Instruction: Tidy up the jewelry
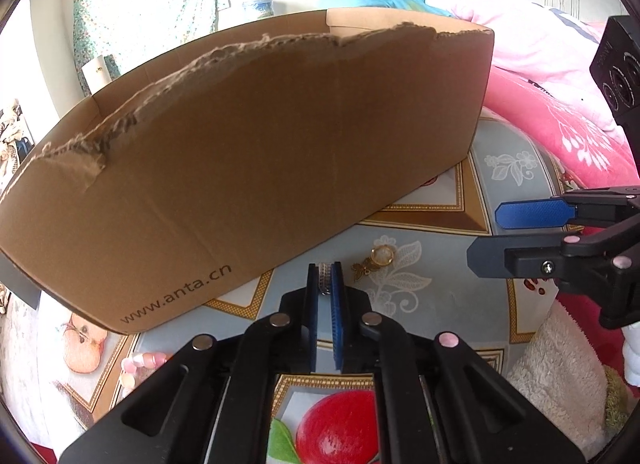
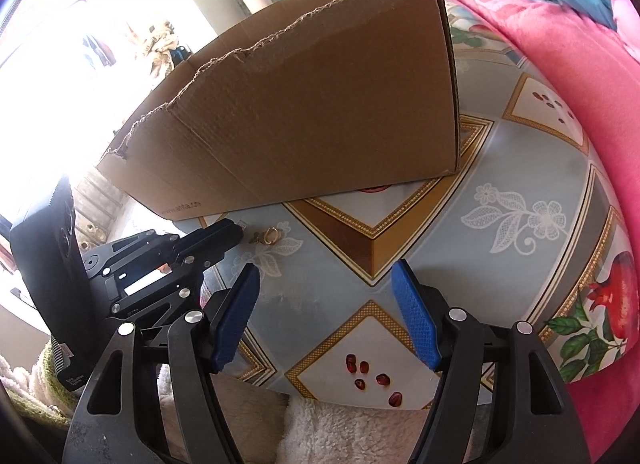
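Left tongs (image 1: pixel 325 278) clamped on a silver ring (image 1: pixel 325 279) just above the patterned desk (image 1: pixel 432 296), gold ring (image 1: pixel 382 255) lying just beside on the right, near the cardboard box (image 1: pixel 256 151), right tongs (image 2: pixel 325 314) spread apart, well clear, holding nothing.

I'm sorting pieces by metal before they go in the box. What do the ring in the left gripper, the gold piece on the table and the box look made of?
Ring: silvery metal, polished, its outer face studded with rows of tiny stones or beads; which, unclear.
Gold piece: yellow, shiny metal; solid or plated cannot be told.
Box: brown corrugated cardboard, matte, with a torn, fluted top edge.
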Tool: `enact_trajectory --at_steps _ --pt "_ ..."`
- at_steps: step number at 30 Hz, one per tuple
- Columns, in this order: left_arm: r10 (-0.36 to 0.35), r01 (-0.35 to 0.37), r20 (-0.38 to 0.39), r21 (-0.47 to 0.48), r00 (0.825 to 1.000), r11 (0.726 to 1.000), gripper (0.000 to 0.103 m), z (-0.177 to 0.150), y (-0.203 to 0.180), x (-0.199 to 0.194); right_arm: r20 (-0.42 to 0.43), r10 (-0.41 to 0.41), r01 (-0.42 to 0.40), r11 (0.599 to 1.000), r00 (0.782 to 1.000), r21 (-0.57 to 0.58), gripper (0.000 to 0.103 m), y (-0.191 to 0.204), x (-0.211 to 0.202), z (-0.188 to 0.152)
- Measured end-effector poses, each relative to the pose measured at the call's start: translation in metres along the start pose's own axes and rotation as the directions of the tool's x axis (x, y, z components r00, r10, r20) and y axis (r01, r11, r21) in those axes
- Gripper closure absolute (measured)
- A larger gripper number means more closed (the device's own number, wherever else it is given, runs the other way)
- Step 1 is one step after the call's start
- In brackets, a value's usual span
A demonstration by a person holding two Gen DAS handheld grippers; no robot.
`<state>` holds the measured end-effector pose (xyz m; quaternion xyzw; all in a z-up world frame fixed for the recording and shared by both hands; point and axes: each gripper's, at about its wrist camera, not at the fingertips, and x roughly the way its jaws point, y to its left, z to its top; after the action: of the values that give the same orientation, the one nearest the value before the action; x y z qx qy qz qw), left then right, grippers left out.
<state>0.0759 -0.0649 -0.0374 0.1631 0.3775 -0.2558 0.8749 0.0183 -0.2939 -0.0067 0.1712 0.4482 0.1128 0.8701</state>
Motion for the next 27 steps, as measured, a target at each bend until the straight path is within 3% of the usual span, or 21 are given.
enact_trajectory --at_steps 12,17,21,27 --pt "0.023 -0.023 -0.013 0.002 1.0 1.0 0.1 -0.019 -0.008 -0.018 0.008 -0.044 0.044 0.995 0.999 -0.084 0.039 0.018 0.0 -0.003" --pt "0.024 -0.024 0.003 0.0 1.0 1.0 0.1 -0.023 -0.009 -0.019 0.034 -0.035 0.041 0.983 0.999 -0.18 0.052 0.038 0.007 0.004" --pt "0.017 -0.017 0.012 -0.017 1.0 1.0 0.1 -0.028 -0.007 -0.022 0.008 -0.041 0.042 0.971 0.999 -0.233 0.067 0.049 0.022 0.011" --pt "0.022 -0.022 0.039 -0.002 0.999 1.0 0.1 -0.039 -0.001 -0.029 -0.014 -0.05 0.043 0.946 0.999 -0.321 0.073 0.061 0.037 0.021"
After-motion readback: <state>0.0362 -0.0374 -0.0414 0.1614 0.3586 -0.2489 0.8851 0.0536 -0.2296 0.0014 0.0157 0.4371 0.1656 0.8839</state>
